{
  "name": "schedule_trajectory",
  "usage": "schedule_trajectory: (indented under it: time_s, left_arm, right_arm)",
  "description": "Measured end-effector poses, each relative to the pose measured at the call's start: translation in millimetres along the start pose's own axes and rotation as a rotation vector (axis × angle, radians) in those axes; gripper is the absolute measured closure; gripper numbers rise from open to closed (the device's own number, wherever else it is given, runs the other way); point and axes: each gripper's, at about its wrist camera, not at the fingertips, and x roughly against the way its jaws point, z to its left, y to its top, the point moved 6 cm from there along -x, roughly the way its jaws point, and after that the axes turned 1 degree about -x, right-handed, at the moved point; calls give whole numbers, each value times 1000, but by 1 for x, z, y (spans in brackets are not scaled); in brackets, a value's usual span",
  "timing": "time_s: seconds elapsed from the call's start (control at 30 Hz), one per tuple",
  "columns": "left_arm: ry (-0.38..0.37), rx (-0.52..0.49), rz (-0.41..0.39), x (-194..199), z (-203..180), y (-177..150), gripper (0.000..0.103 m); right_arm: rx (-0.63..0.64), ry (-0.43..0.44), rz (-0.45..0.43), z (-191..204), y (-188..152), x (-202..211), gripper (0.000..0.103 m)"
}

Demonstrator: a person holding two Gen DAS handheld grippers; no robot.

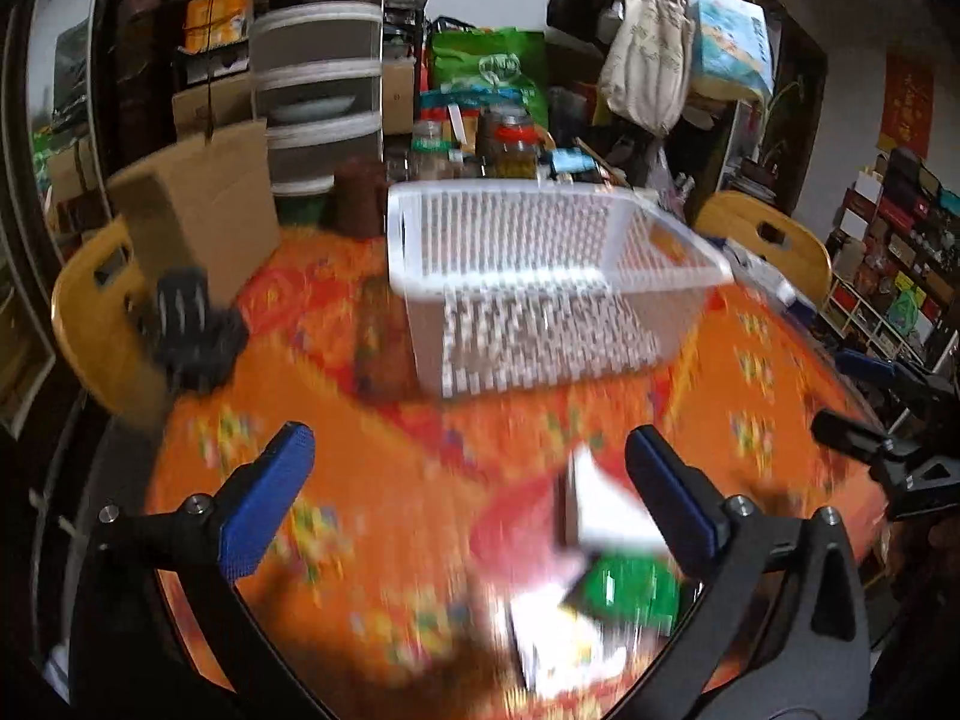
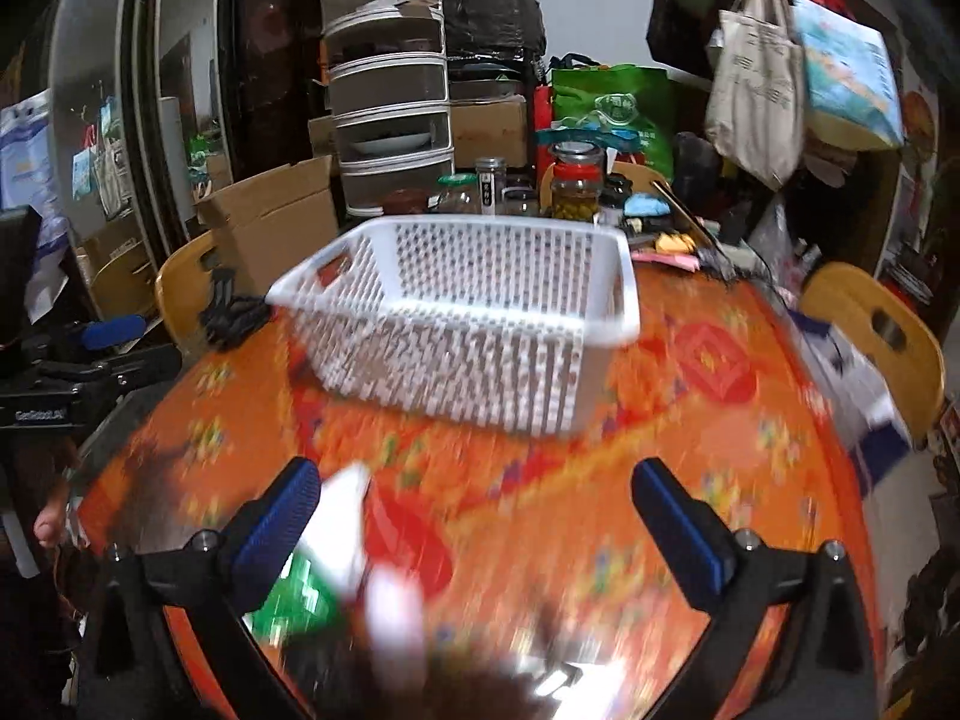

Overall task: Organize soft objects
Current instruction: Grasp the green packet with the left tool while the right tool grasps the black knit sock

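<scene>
left gripper (image 1: 468,498): spread wide, empty
right gripper (image 2: 474,516): spread wide, empty
packets (image 1: 606,570): blurred, near tabletop (image 1: 384,516) edge
basket (image 1: 540,276): empty; approach slowly, pinch packet mid-body

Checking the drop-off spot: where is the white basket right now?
The white basket sits mid-table on the orange tablecloth, ahead of both open grippers, in front of the jars.

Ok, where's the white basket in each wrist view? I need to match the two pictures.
Left wrist: the white basket sits at centre, above and beyond the open tongs.
Right wrist: the white basket sits at centre, slightly left, beyond the open tongs.
Shared landmark: the green bag behind the basket.
</scene>
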Motion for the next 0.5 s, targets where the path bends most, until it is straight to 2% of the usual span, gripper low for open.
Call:
schedule_trajectory:
  time_s: [0.13, 0.23, 0.33, 0.5]
  left_arm:
    - [-39, 30, 27, 7, -13, -65, 1]
    - [-99, 41, 51, 3, -31, -92, 1]
    - [-133, 30, 88, -9, -44, -102, 1]
    - [-152, 26, 96, -21, -58, -107, 1]
  right_arm:
    - [-107, 32, -10, 3, -57, 17, 0]
    - [-192, 97, 21, 8, -96, 14, 0]
    - [-182, 103, 50, 21, -120, 9, 9]
    - [-138, 105, 45, 36, -125, 7, 19]
